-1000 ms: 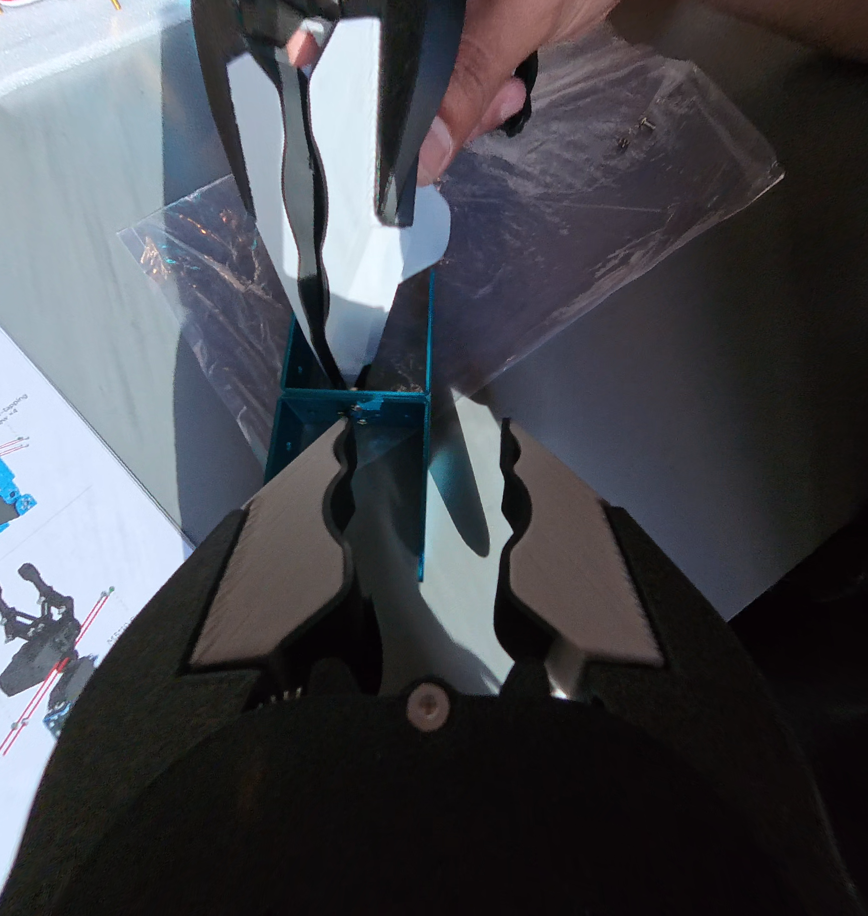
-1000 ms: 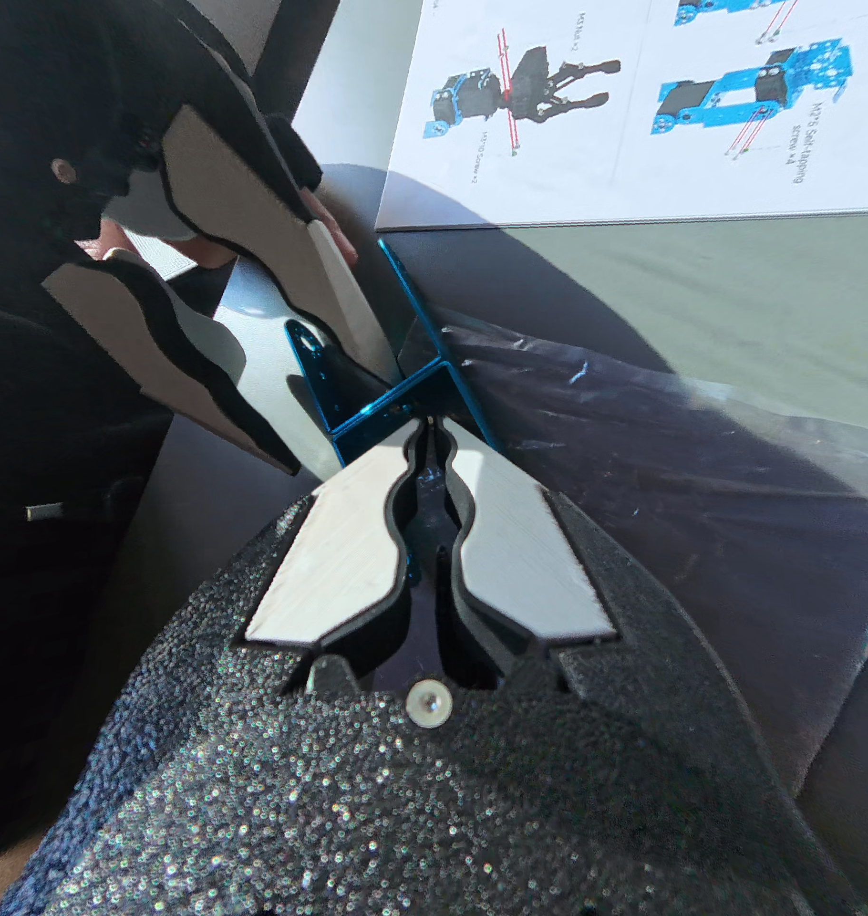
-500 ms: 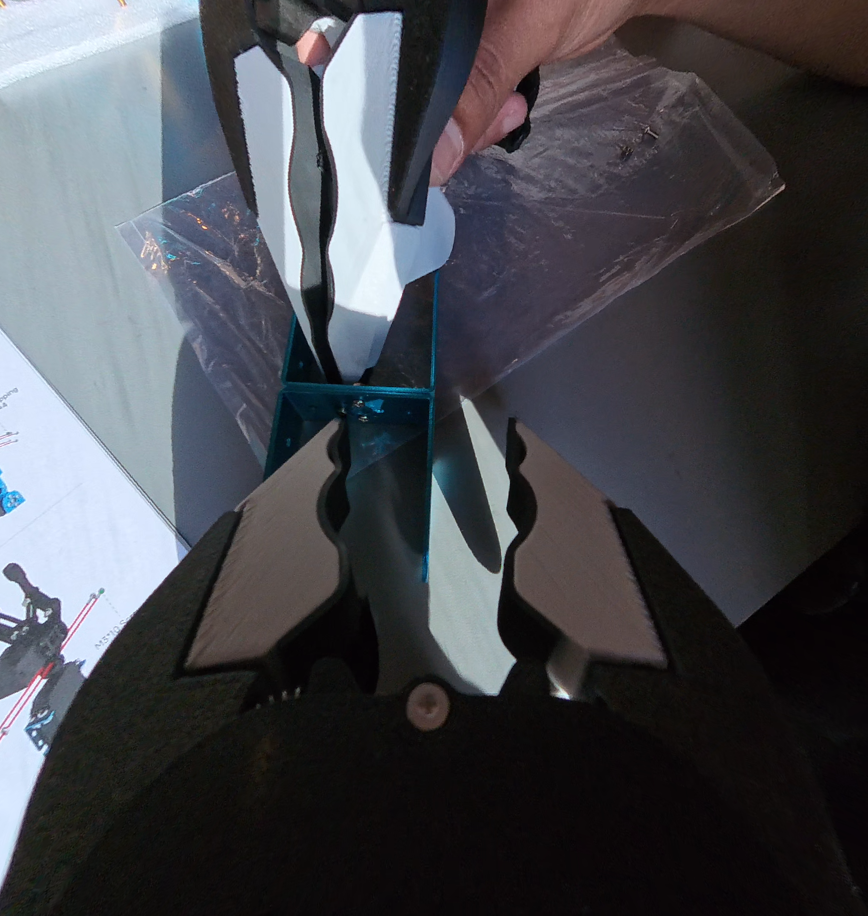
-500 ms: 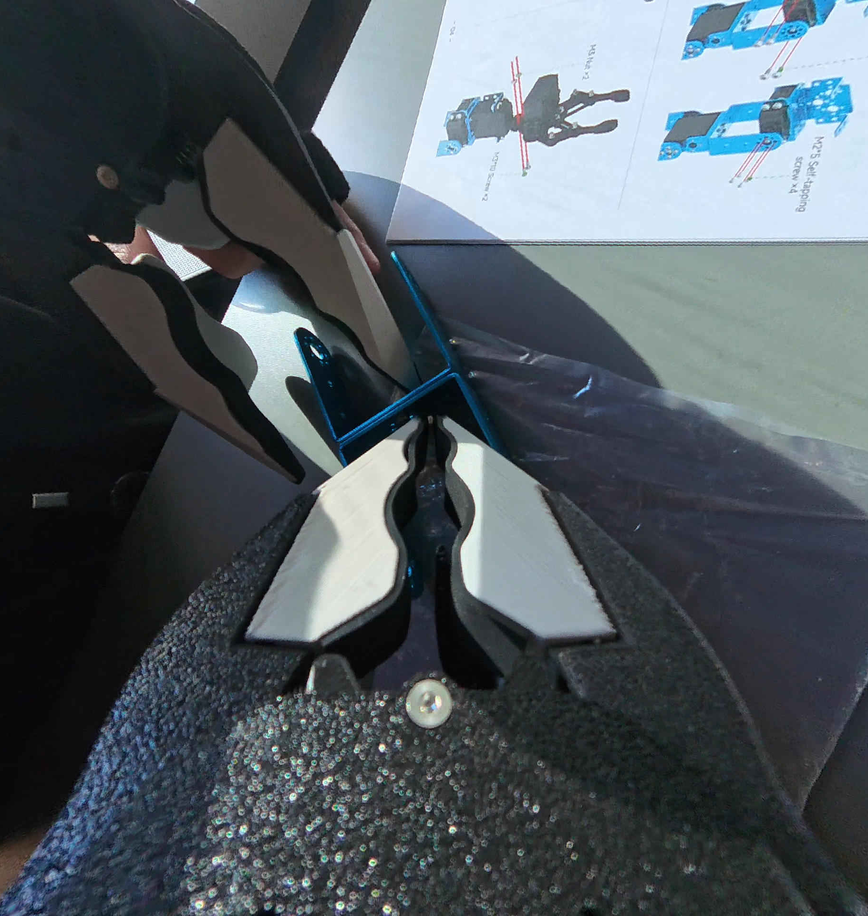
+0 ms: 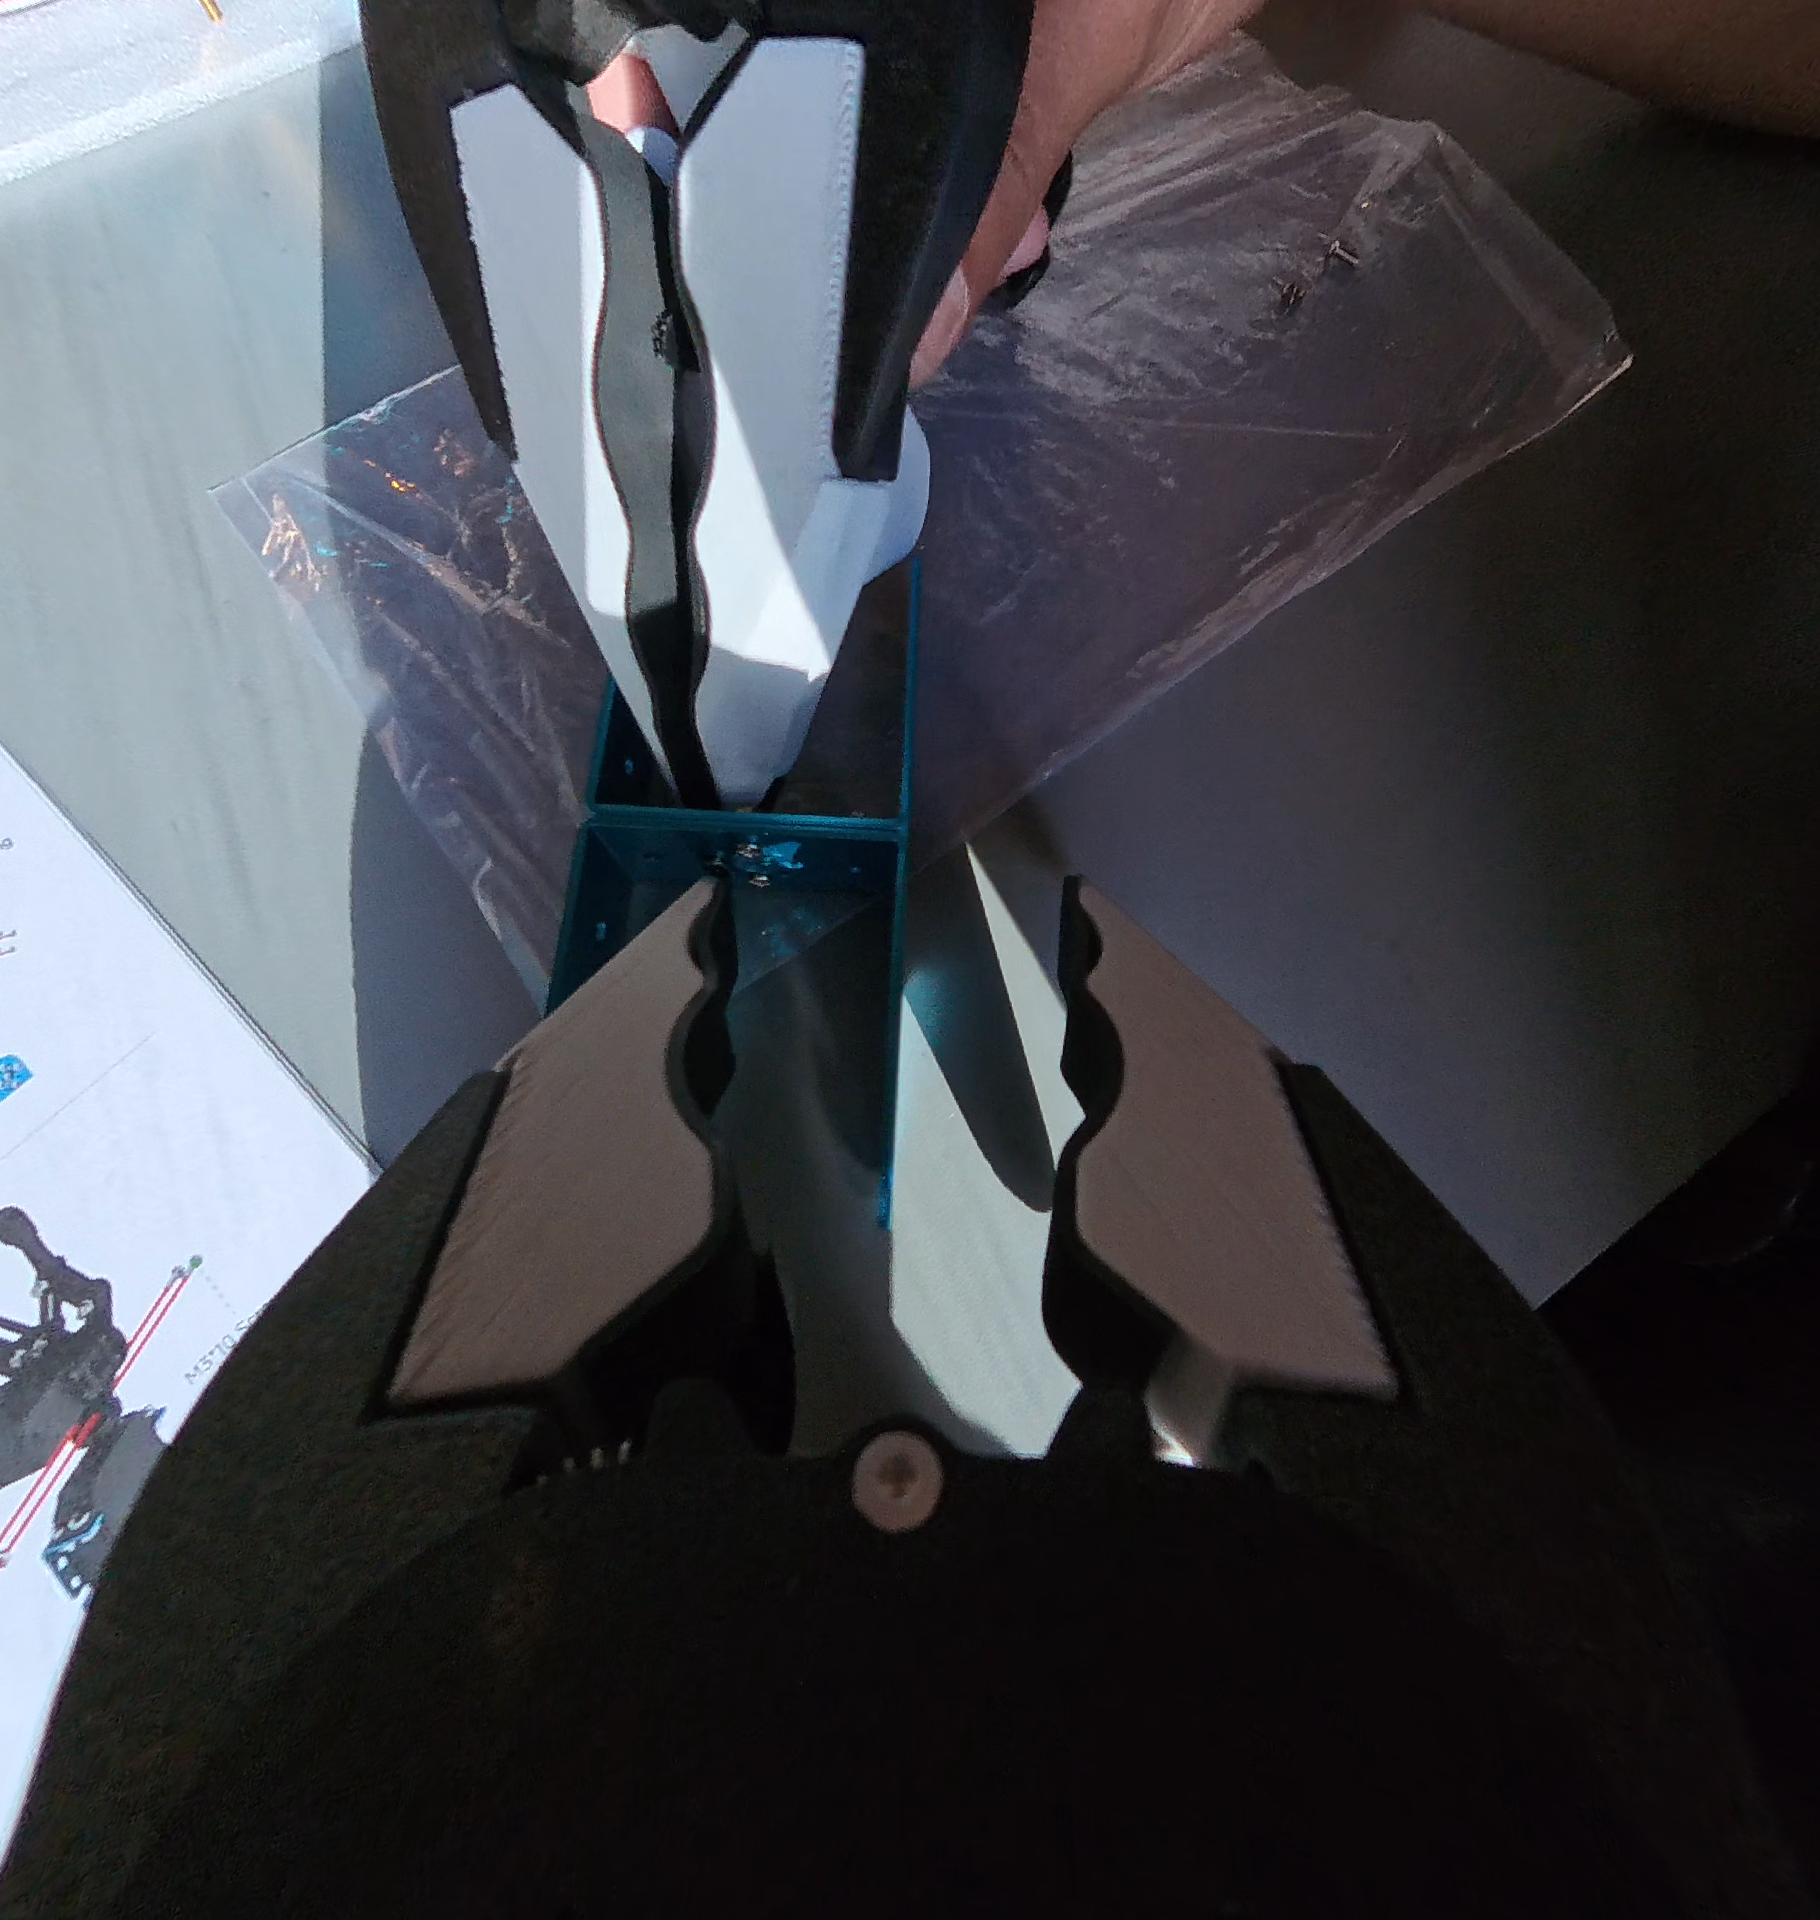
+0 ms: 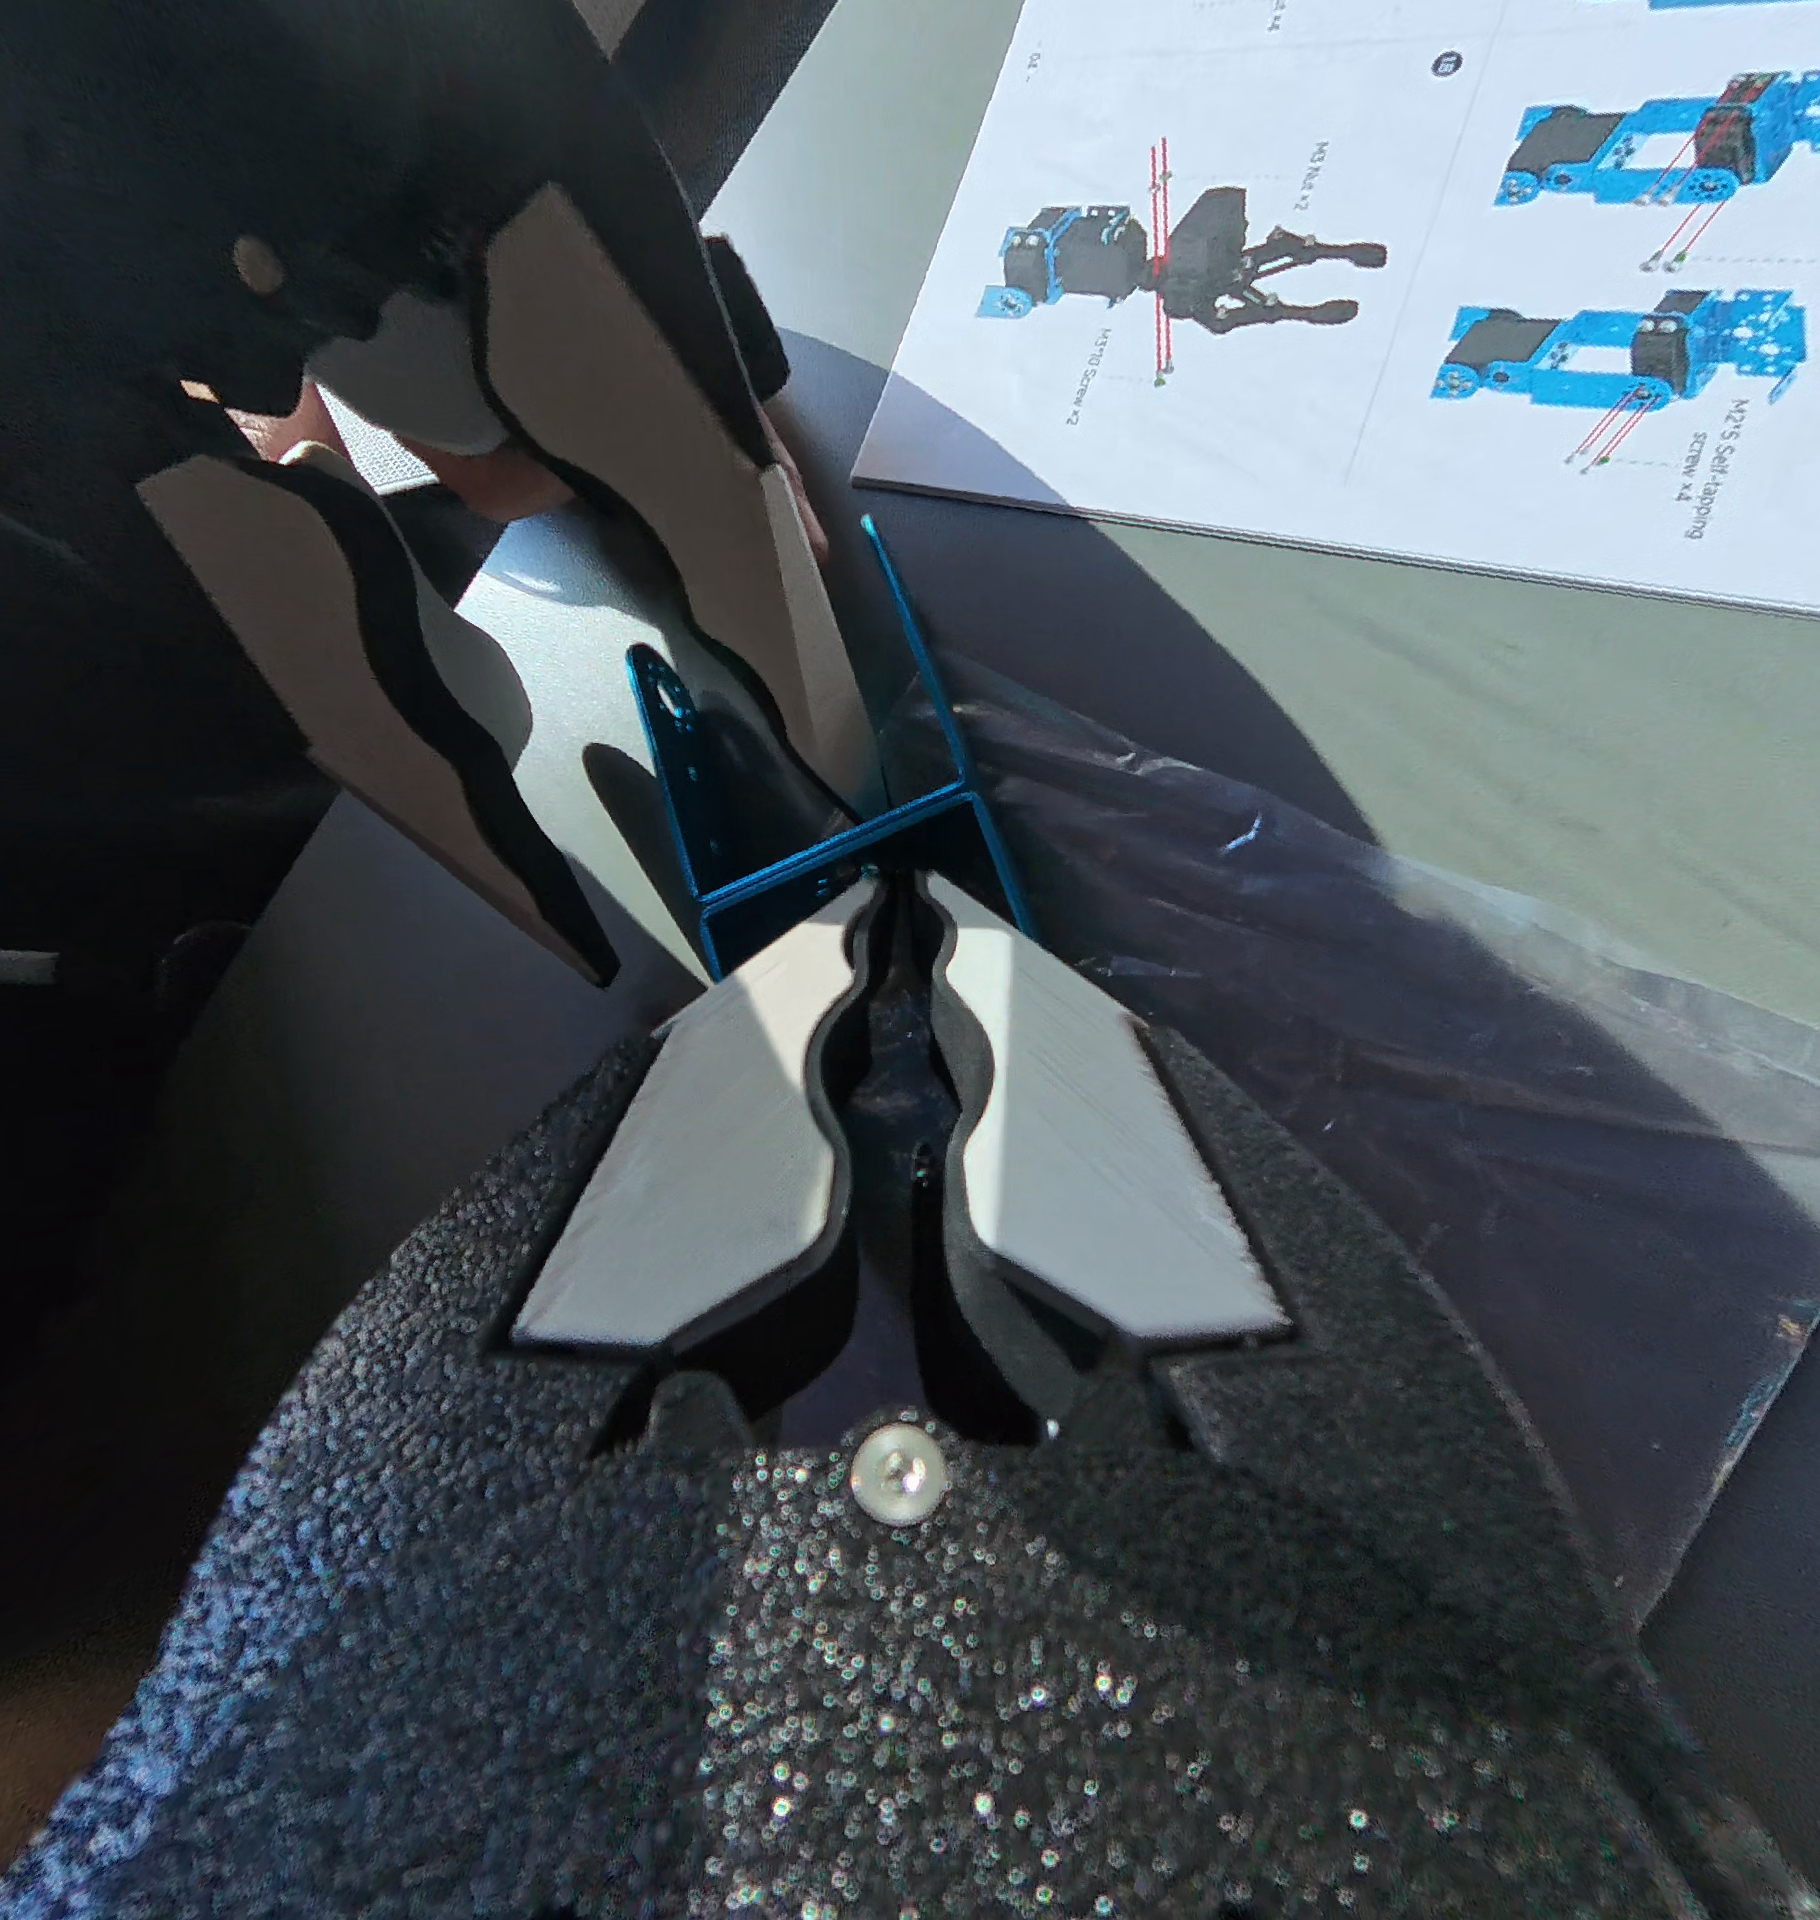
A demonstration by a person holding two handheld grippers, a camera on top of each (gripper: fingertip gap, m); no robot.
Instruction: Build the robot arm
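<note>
Everything here gathers around the blue metal bracket [image 5: 745, 935], two U-shaped pieces set back to back on the grey surface [image 5: 1405, 935].

Nearest on the one side, the left tool [image 5: 890, 904] stands wide open over the bracket's near half. Its left finger [image 5: 615, 1091] rests against the cross plate, and the bracket's right wall runs up through the gap between the fingers; the right finger grips nothing. Small screw heads [image 5: 755, 868] glint on the cross plate just past that left fingertip.

On the bracket's far side the right tool [image 6: 901, 883] comes in from the opposite direction with its fingers drawn almost together, tips right at the cross plate. They seem to pinch something small there, perhaps a screw or the plate's edge, but shadow hides it and I cannot tell for certain. A hand [image 5: 1041, 156] holds that tool from behind.

Under and beyond the bracket lies a clear plastic bag [image 5: 1249, 416], crinkled, with a few tiny dark fasteners [image 5: 1311, 275] loose in its far corner. Beside the bracket, further out, a printed assembly sheet [image 6: 1405, 260] with drawings of blue and black parts lies flat.

The two bracket halves already sit joined or at least mated; the fasteners in the bag are unused.
</note>
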